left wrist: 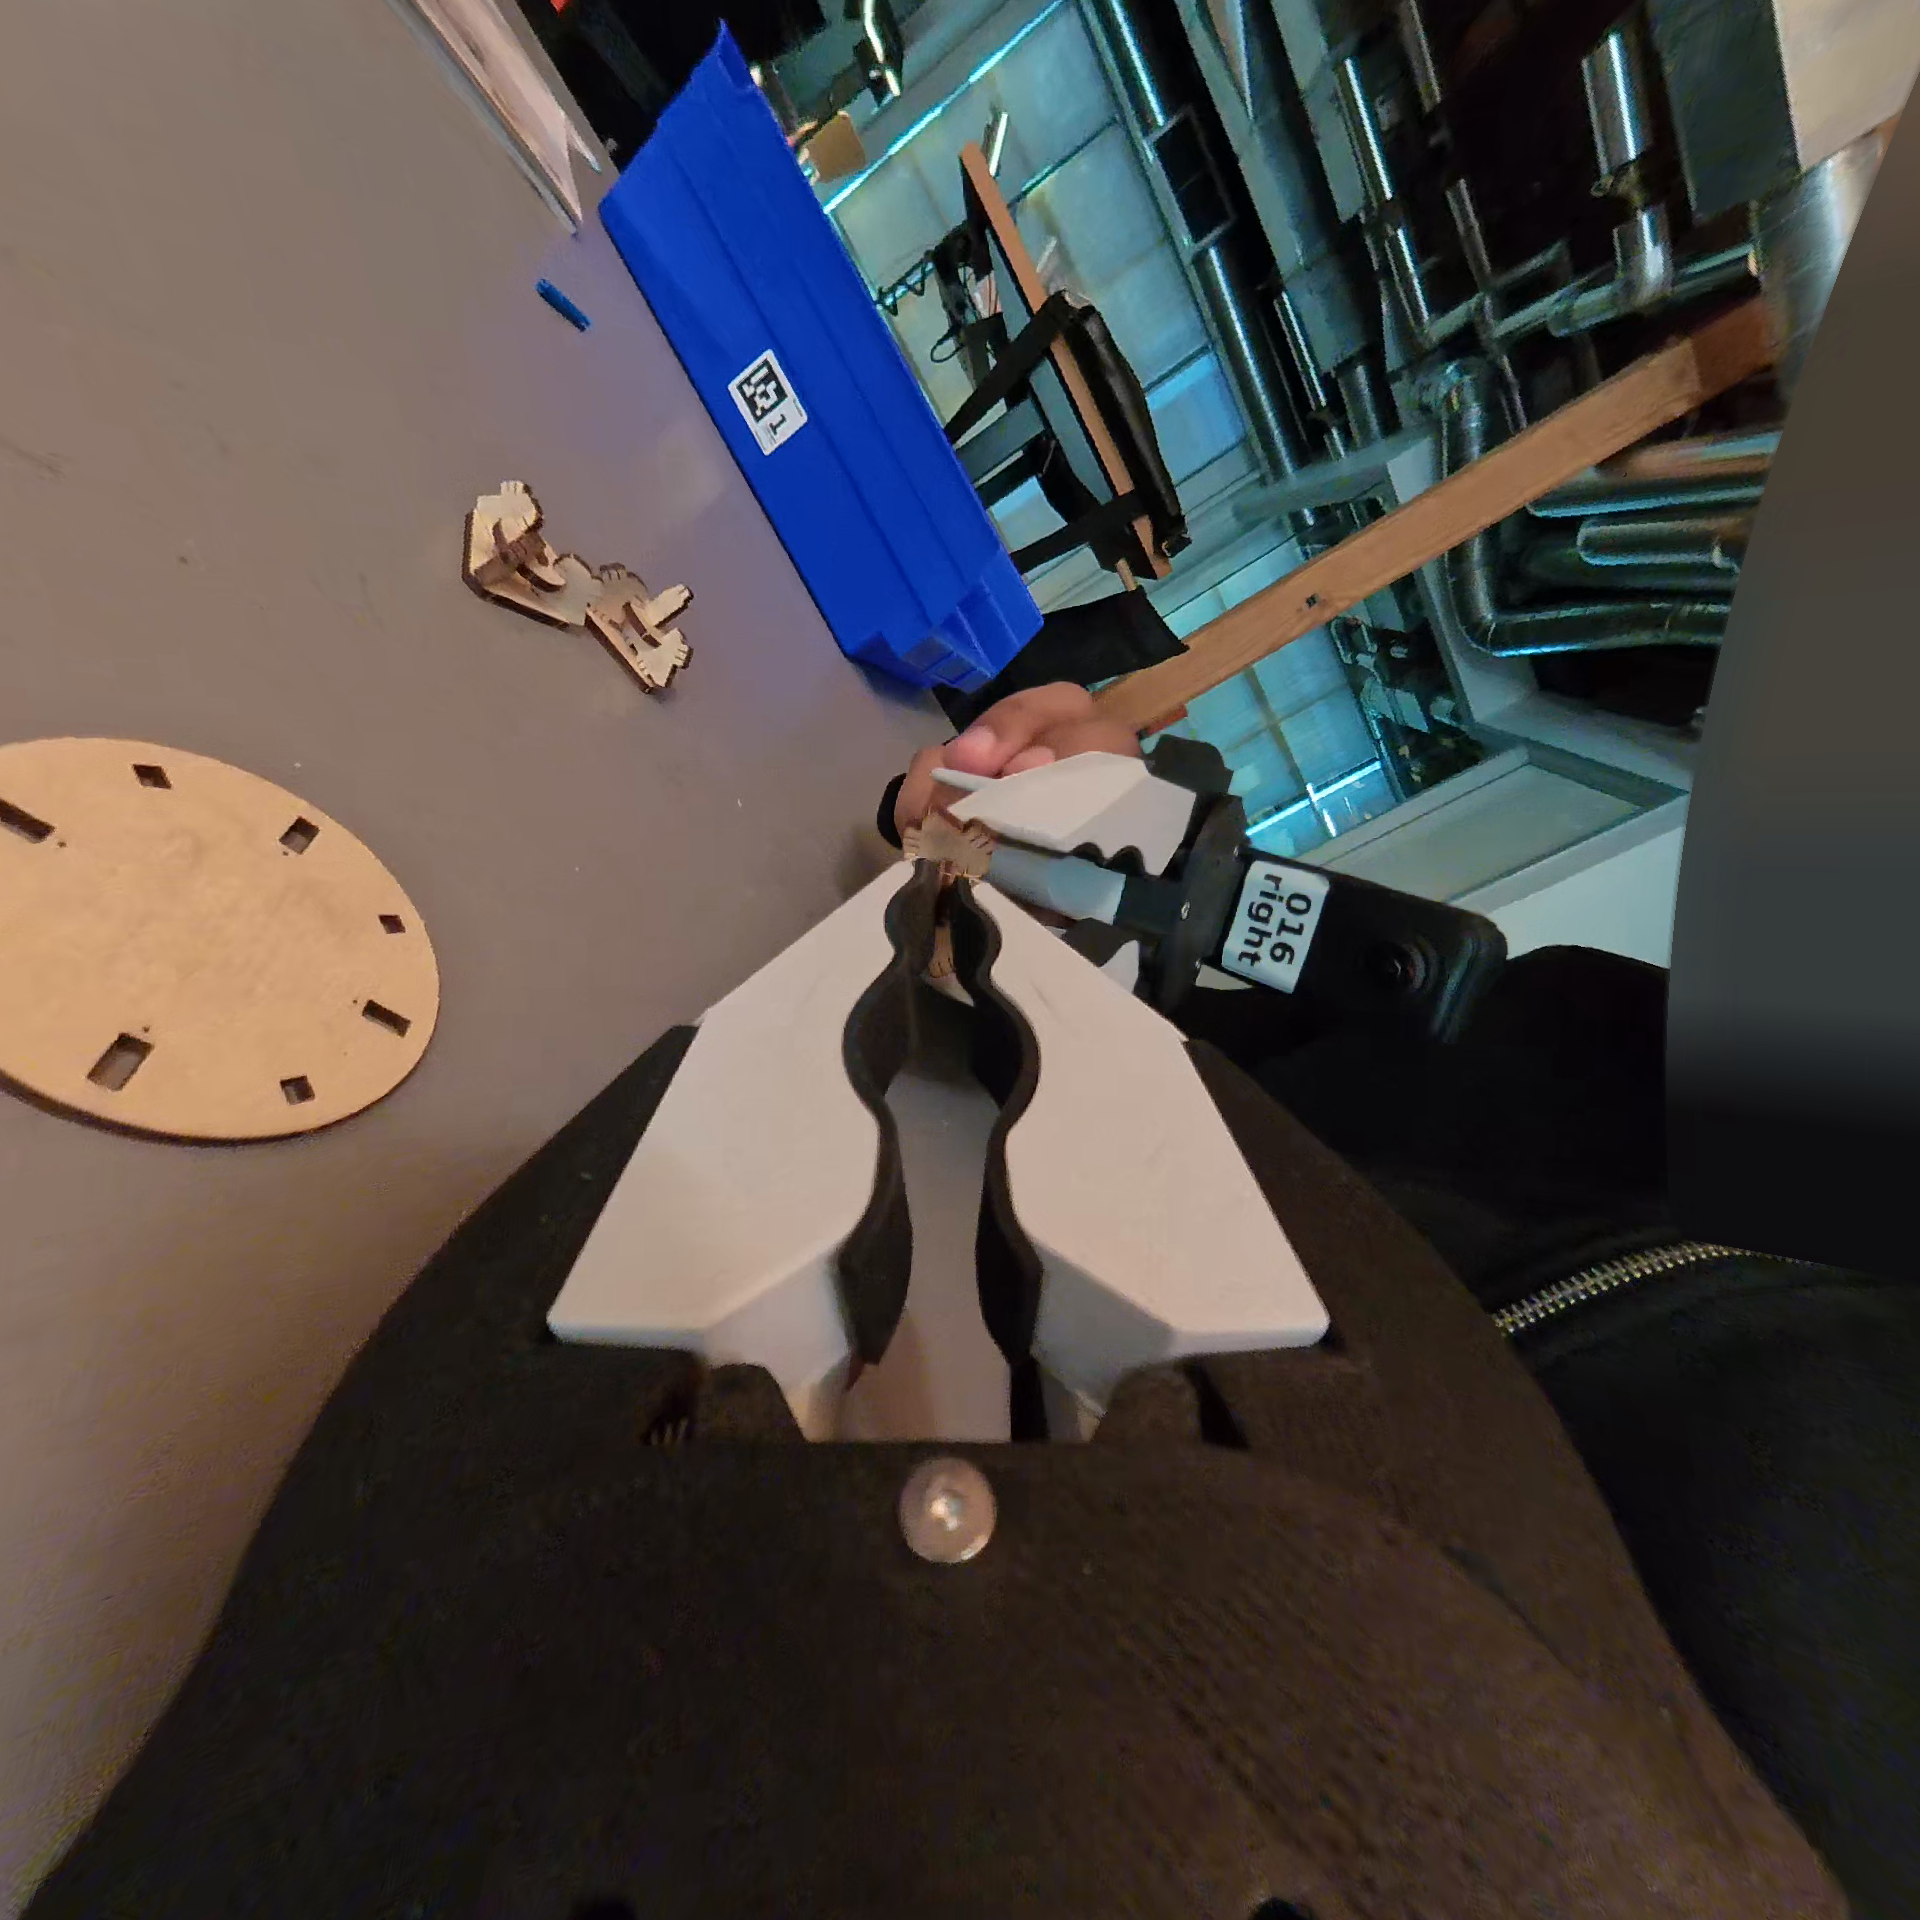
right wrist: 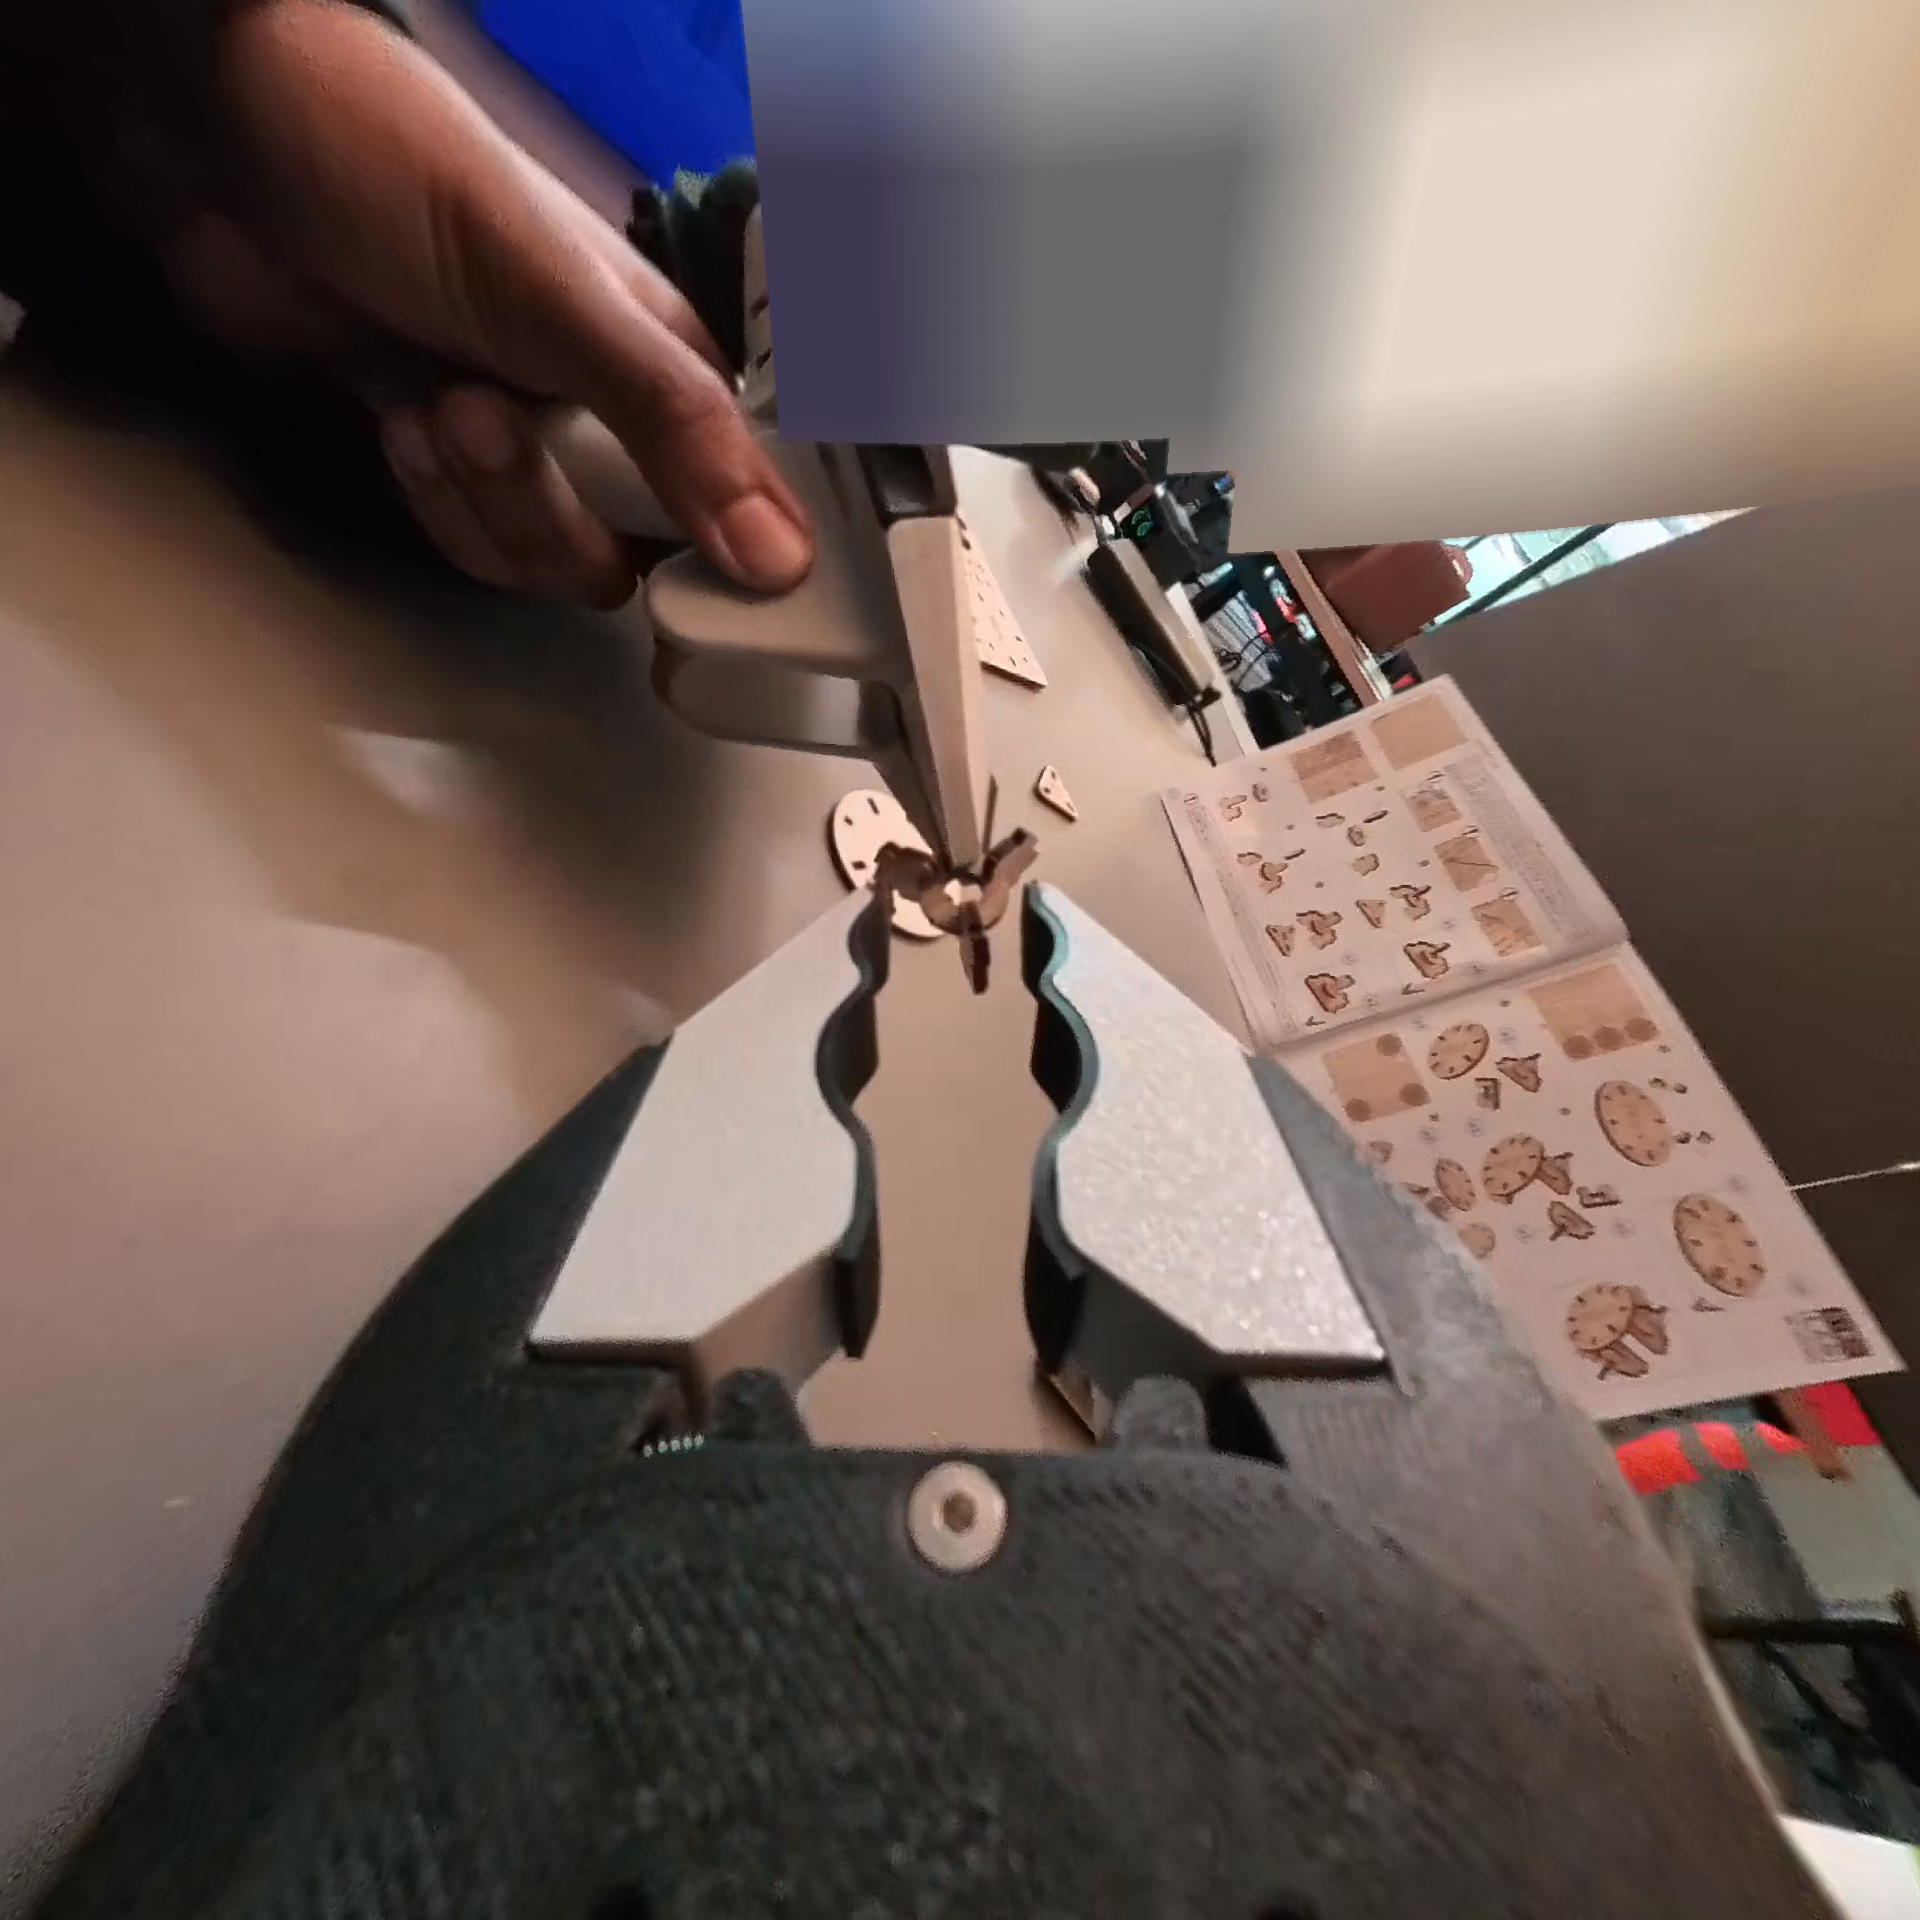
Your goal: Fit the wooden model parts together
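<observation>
My left gripper (left wrist: 938, 883) is shut on a small plywood assembly (left wrist: 940, 840) with toothed, notched arms and holds it above the grey table (left wrist: 312, 364). The right wrist view shows the left gripper's fingers (right wrist: 951, 727) edge-on from above, pinching that assembly (right wrist: 956, 899). My right gripper (right wrist: 954, 904) is open around the assembly. One arm of the assembly lies close to its left pad (right wrist: 868, 925), and its right pad stands clear of the assembly. The left wrist view shows the right gripper (left wrist: 977, 842) meeting the piece from the right.
A round wooden disc with slots (left wrist: 197, 935) and another assembled wooden part (left wrist: 571, 582) lie on the table. A blue bin (left wrist: 810, 384) stands behind them. An open instruction booklet (right wrist: 1507, 1018) and a small triangular wooden piece (right wrist: 1057, 792) lie farther off. A hand (right wrist: 520, 312) grips the left gripper's handle. The tips of both grippers are at nearly the same place.
</observation>
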`<state>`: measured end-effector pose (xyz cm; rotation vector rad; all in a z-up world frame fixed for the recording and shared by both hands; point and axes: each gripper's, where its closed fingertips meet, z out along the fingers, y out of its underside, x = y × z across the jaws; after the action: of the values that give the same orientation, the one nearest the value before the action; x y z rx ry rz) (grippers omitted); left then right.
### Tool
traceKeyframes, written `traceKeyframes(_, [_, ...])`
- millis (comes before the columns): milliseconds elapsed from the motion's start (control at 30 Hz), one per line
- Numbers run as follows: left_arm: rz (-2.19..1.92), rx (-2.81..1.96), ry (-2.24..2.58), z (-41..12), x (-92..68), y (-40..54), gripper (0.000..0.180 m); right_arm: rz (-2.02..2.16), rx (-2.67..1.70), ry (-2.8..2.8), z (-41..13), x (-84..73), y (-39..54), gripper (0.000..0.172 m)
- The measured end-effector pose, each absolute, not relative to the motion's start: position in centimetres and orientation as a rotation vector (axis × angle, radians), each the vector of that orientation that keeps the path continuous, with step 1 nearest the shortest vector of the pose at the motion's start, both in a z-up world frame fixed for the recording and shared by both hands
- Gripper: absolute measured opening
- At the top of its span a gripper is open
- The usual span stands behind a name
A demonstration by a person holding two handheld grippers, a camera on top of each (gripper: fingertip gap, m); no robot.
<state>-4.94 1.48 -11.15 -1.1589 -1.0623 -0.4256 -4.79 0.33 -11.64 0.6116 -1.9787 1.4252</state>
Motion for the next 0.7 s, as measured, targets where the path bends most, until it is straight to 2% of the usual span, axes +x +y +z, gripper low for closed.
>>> traceKeyframes(300, [-0.440,-1.154,-1.031,-10.9,-4.7,1.6,0.003,1.395,0.624,-1.941,-11.4,-4.7,0.4,0.015])
traceKeyframes(367, [-0.415,-1.166,-1.024,-10.8,-4.6,1.6,0.021,1.435,0.590,-1.953,-11.1,-4.8,0.5,0.015])
traceKeyframes(700, [-0.277,-1.131,-0.965,-9.6,-4.3,0.7,0.023,1.782,0.171,-2.398,-11.2,-6.3,2.8,0.015])
